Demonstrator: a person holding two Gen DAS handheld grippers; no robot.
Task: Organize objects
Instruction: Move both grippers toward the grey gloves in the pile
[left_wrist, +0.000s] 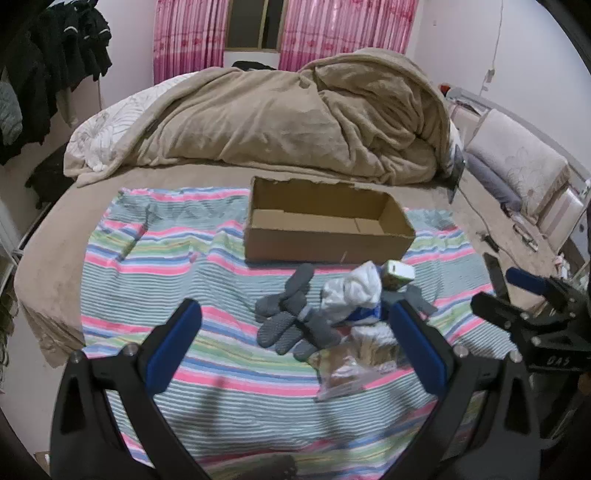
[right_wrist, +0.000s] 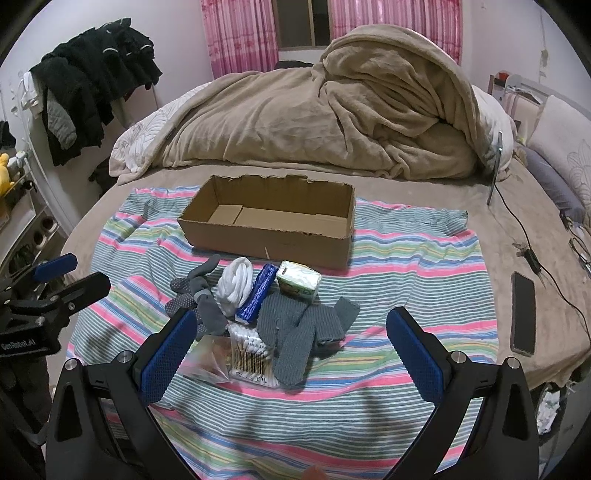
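Observation:
An open, empty cardboard box (left_wrist: 325, 225) (right_wrist: 269, 221) stands on a striped cloth (left_wrist: 155, 258) (right_wrist: 406, 266) on the bed. In front of it lies a pile: dotted grey socks (left_wrist: 291, 317) (right_wrist: 199, 299), a white sock roll (left_wrist: 351, 291) (right_wrist: 236, 282), a blue packet (right_wrist: 258, 293), a green tissue pack (left_wrist: 397, 275) (right_wrist: 298, 280), flat grey knit socks (right_wrist: 303, 332), a cotton-swab pack (right_wrist: 249, 354) and a clear snack bag (left_wrist: 347, 373). My left gripper (left_wrist: 295, 332) is open just before the pile. My right gripper (right_wrist: 291, 341) is open over the pile's near side.
A bunched beige blanket (left_wrist: 295, 110) (right_wrist: 332, 110) fills the back of the bed. A black phone (right_wrist: 522, 317) and a charger cable (right_wrist: 532, 258) lie at the right. Dark clothes (right_wrist: 92, 81) hang at the left. The other gripper shows at each view's side.

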